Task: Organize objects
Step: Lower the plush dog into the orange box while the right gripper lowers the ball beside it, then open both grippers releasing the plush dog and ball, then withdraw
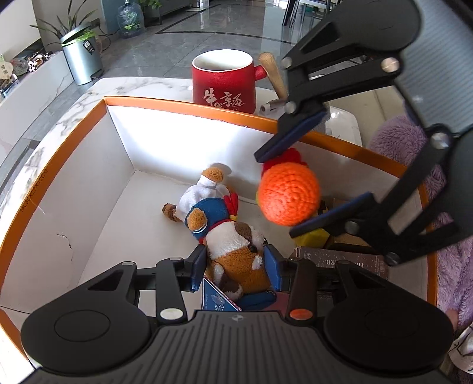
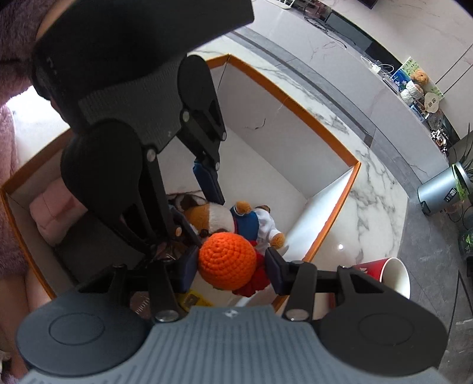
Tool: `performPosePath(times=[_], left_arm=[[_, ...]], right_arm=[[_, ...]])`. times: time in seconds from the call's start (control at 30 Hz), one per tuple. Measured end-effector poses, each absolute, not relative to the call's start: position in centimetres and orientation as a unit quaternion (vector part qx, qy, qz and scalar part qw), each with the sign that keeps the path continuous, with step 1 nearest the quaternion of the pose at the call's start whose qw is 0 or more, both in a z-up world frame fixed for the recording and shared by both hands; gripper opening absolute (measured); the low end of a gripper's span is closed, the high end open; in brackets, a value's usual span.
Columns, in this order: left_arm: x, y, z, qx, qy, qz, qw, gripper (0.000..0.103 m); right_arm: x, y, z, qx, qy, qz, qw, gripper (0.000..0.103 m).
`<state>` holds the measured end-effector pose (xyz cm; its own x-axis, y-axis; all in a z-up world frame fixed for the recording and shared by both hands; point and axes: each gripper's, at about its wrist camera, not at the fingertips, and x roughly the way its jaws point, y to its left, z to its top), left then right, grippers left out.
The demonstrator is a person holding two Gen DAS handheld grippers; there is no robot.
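Inside the orange-rimmed box, the left gripper clamped the plush dog; the right gripper clasped the crocheted orange toy.

Black linkage tool with blue pads, silver screws, ribbed grey housing; fuzzy purple sleeve

One orange-rimmed box sits on one marble counter. In the box: one plush dog, one orange crocheted ball toy, one pink pouch, one dark speckled carton. Beyond the box: one red mug, one wooden-handled tool. Two tongs. On the floor: one metal bin, one water jug
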<state>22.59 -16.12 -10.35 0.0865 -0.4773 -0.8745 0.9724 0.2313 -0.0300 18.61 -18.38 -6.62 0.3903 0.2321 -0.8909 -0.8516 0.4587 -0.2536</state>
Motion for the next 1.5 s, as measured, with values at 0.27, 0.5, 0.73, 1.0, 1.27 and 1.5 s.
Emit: performPosePath(times=[0.27, 0.5, 0.73, 1.0, 1.27, 1.5], left_arm=[[22.7, -16.3, -10.3, 0.32, 0.395, -0.563, 0.652, 0.048], [22.6, -17.1, -10.4, 0.336, 0.393, -0.57, 0.639, 0.047], [22.2, -17.2, -10.8, 0.339, 0.393, -0.565, 0.642, 0.047], [22.0, -16.9, -10.5, 0.329, 0.397, -0.545, 0.661, 0.056], [21.2, -16.3, -8.7, 0.33, 0.392, -0.513, 0.689, 0.065], [19.3, -12.8, -3.9, 0.267, 0.372, -0.472, 0.753, 0.065]], right_arm=[[19.3, -18.7, -7.3, -0.385, 0.44, 0.369, 0.722, 0.053], [19.7, -18.8, -6.8, -0.371, 0.454, 0.377, 0.717, 0.054], [20.3, -19.0, -7.1, -0.356, 0.474, 0.368, 0.717, 0.023], [19.4, -20.2, -5.9, -0.34, 0.467, 0.358, 0.734, 0.024], [17.8, -21.0, -4.5, -0.313, 0.461, 0.352, 0.752, 0.034], [17.4, -21.1, -2.6, -0.261, 0.45, 0.36, 0.775, 0.034]])
